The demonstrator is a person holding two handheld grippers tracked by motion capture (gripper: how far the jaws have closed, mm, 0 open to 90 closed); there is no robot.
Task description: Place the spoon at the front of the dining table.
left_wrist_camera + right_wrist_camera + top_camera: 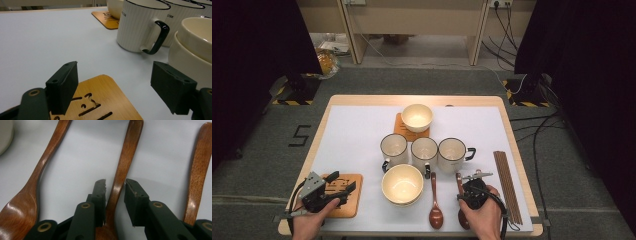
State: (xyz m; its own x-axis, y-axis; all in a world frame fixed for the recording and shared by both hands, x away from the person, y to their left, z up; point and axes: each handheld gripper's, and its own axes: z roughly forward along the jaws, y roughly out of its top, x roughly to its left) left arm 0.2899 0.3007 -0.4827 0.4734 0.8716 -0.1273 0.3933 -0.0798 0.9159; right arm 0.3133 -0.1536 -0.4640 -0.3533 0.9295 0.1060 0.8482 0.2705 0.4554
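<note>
Left hand-held gripper (pixel 343 189) wide apart; right (pixel 115 185) narrowed.

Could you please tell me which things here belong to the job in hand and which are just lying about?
In hand:
- right gripper, jaws around the middle brown wooden spoon
- left gripper, open over the near bamboo coaster

Lying about:
- three cream mugs
- stacked cream bowls
- dark wooden chopsticks

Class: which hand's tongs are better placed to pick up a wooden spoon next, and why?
Right. The right tongs already straddle the middle spoon's handle, jaws slightly apart. The left tongs hang open over the wooden coaster.
</note>
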